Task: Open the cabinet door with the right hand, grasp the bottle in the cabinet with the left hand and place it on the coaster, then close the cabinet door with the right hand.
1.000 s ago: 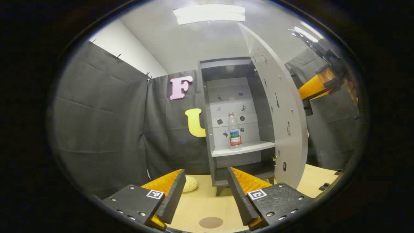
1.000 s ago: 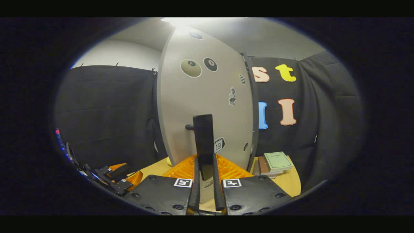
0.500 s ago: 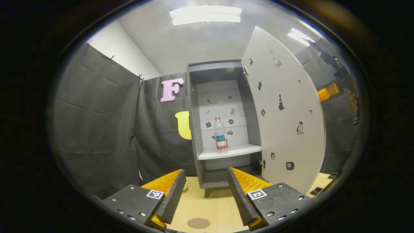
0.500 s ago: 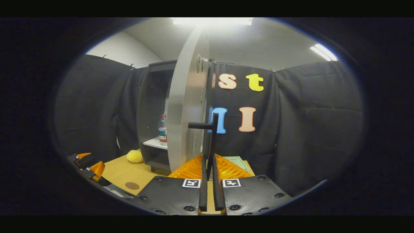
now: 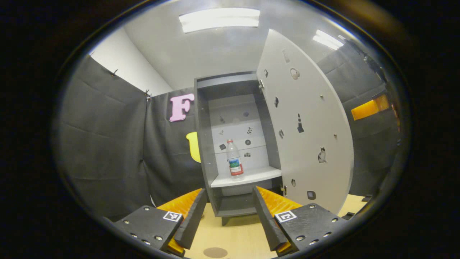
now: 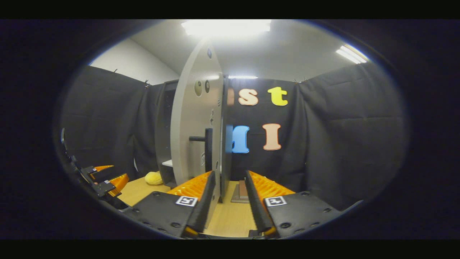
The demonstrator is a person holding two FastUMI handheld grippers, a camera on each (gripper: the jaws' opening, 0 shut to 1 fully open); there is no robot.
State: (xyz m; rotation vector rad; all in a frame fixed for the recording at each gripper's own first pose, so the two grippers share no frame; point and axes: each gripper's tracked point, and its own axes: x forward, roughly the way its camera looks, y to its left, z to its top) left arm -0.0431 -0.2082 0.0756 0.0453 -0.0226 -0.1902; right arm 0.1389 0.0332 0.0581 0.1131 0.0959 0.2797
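Door: cabinet door [image 5: 305, 122] swung wide, black handle [image 6: 207, 144] standing free on its outer face.
Right tool: right tool [image 6: 228, 201] gaping, fingers spread, nothing between them; handle ahead and apart from both fingers.
Left tool: left tool [image 5: 226, 216] also spread wide and empty, low over the desk [image 5: 233, 233], aimed at the cabinet [image 5: 233, 144] opening.
Bottle: clear water bottle [image 5: 234, 159] upright on the white shelf [image 5: 248, 177], red cap, near the shelf's middle, well apart from the left tool.
Coaster: round brown coaster [image 5: 215, 252] on the desk just below the left tool, close to the near edge.
Step in hand: by the look of it, door opening done, reach for the bottle next.
Doing it well: rise to shelf height, go straight in between cabinet side and door, fingers level either side of the body at about the label, closing only once both sides bracket it.
Watch for: thin plastic, likely to tip if nudged by one finger first; open door edge close on the right side of the approach.
Elsewhere: yellow soft lump [image 6: 154, 178] on the desk left of the cabinet foot, off the path.
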